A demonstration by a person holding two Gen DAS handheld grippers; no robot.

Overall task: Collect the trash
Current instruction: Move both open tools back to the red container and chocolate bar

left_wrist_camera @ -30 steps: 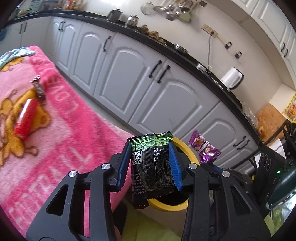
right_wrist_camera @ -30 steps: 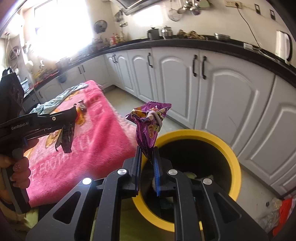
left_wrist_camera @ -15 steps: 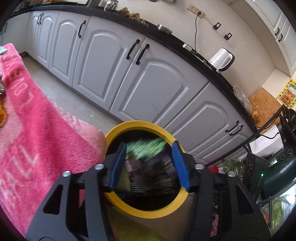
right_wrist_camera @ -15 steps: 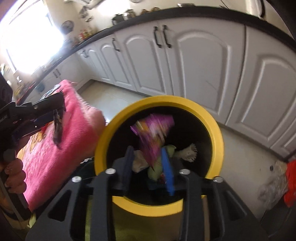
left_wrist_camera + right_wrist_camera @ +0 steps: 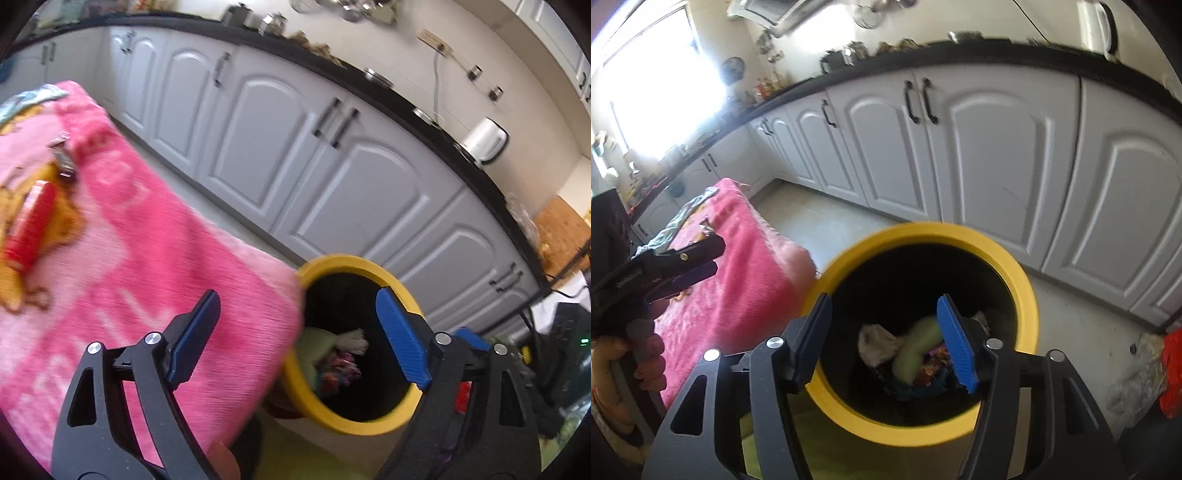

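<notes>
A yellow-rimmed bin [image 5: 400, 288] [image 5: 1028, 295] stands on the floor beside a pink blanket [image 5: 140, 229] [image 5: 746, 266]. Crumpled wrappers, among them a purple packet [image 5: 341, 363] [image 5: 932, 363], lie inside it. My left gripper [image 5: 295, 314] hangs over the blanket's corner and the bin's edge, its jaws opening with nothing between them. Above the bin, my right gripper [image 5: 884, 325] also has its jaws opening, empty. A red wrapper [image 5: 29, 225] and a small dark wrapper [image 5: 62, 158] lie on the blanket. The left gripper [image 5: 701, 258] shows in the right wrist view, held by a hand [image 5: 646, 362].
White cabinets [image 5: 306, 147] [image 5: 997, 155] under a black counter run behind the bin. A white kettle [image 5: 484, 140] stands on the counter. A crumpled grey cloth [image 5: 683, 218] lies at the blanket's far end. Bags and a red item [image 5: 1171, 373] sit on the floor right of the bin.
Both grippers let go: the green-black packet left the left jaws and the purple packet left the right jaws, dropping into the bin. Both jaws spread wide. The left view swung back towards the blanket.
</notes>
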